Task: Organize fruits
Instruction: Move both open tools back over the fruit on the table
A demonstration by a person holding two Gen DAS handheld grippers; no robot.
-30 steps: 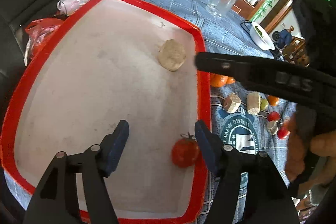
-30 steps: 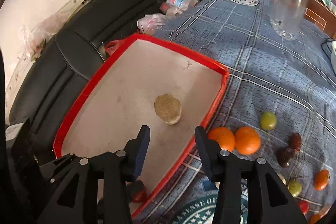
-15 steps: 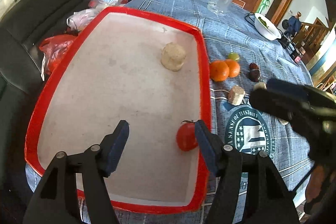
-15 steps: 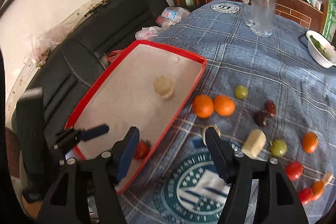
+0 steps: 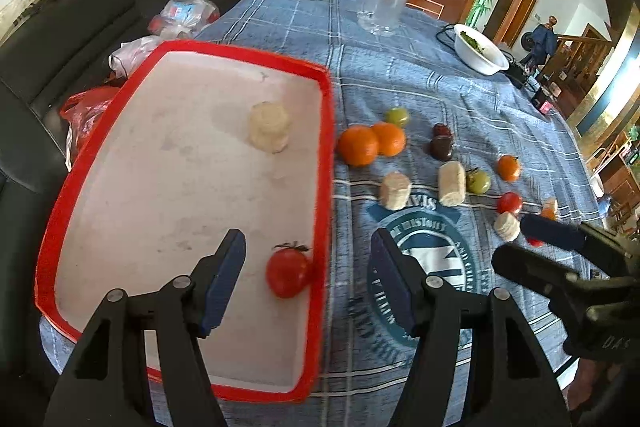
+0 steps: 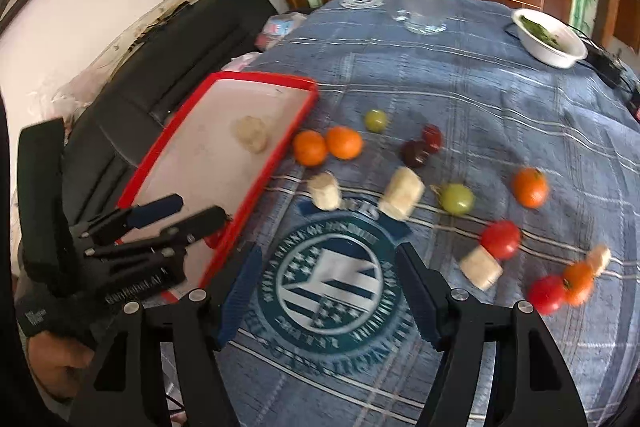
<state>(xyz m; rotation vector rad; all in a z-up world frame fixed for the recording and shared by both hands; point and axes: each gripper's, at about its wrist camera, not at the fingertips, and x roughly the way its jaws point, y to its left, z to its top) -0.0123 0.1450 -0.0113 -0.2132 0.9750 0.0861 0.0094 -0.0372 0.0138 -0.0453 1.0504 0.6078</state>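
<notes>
Fruit in tray: glossy round red tomato (image 5: 288, 273) with a green stalk lies by the tray's right wall, near the front corner; a pale, rough-sided cylinder chunk (image 5: 270, 127) stands further back.
Tray: red tray (image 5: 325, 163), rectangular with rounded corners, raised rim, scuffed matte white floor; most of that floor is bare.
Loose fruit: two smooth oranges (image 5: 370, 143) touch each other just right of the tray rim; beyond them a green tomato (image 5: 397, 116) and two dark, wrinkled fruits (image 5: 441, 143); more pale cylinder pieces (image 6: 402, 193), another green tomato (image 6: 457, 198), a small orange fruit (image 6: 530, 187) and red tomatoes (image 6: 500, 239) scatter rightward, blurred at the far edge.
Surface: blue plaid tablecloth (image 6: 460, 99), soft and creased, with a round printed emblem (image 6: 332, 287) that carries no fruit.
Left gripper: left gripper (image 5: 308, 283) hangs over the tray's front right corner, black arms with blue ribbed pads spread wide, nothing between them.
Right gripper: right gripper (image 6: 328, 293) hangs over the emblem, fingers likewise parted and holding nothing.
Edges: clear glass jug (image 5: 384, 1) and white bowl (image 6: 550, 41) stand well back; black leather sofa (image 6: 160, 67) runs along the tray's far side.
</notes>
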